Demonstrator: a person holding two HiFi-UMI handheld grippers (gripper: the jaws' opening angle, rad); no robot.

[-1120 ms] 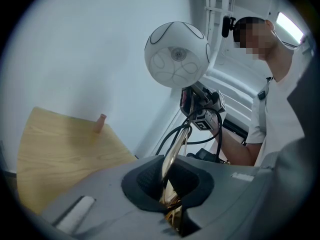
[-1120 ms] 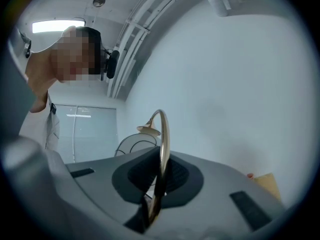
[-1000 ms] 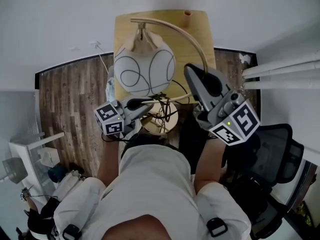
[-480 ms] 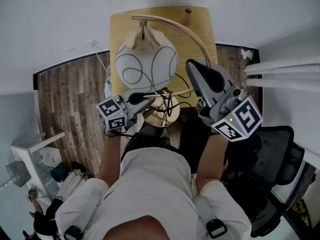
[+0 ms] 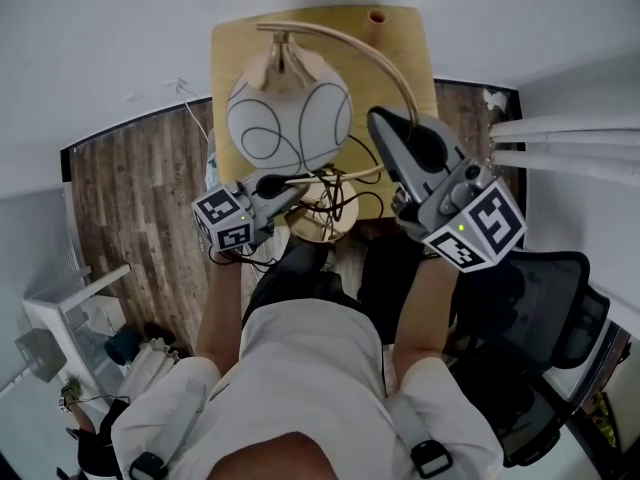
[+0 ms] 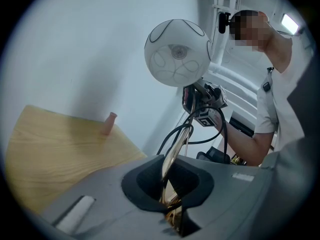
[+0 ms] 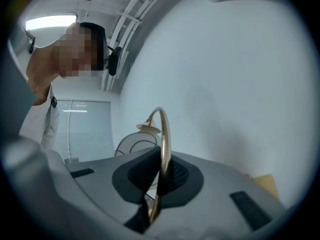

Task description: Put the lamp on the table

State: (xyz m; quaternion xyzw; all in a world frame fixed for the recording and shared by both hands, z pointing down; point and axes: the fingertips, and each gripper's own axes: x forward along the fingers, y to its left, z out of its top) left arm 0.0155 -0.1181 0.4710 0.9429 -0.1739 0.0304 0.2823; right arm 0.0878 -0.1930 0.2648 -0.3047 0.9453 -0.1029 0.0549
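Note:
The lamp has a white globe shade (image 5: 288,118) with black line drawings, a curved brass arm (image 5: 385,63), a round base (image 5: 322,223) and a tangled black cord. I hold it in the air over the near edge of the light wooden table (image 5: 405,38). My left gripper (image 5: 298,184) is shut on the brass stem just above the base; in the left gripper view the stem (image 6: 172,159) runs out of the left gripper (image 6: 169,206) up to the shade (image 6: 177,52). My right gripper (image 5: 385,136) is shut on the curved arm (image 7: 164,134), which the right gripper (image 7: 155,204) pinches between its pads.
A small pinkish vase (image 5: 377,16) stands at the table's far edge by the white wall, also seen as the vase (image 6: 108,122) in the left gripper view. A black office chair (image 5: 560,298) and white pipes (image 5: 565,143) are on the right. Dark wood floor (image 5: 140,188) lies to the left.
Both grippers have carried the lamp forward and a little lower toward the table, which now shows more under the shade. Both grips are unchanged.

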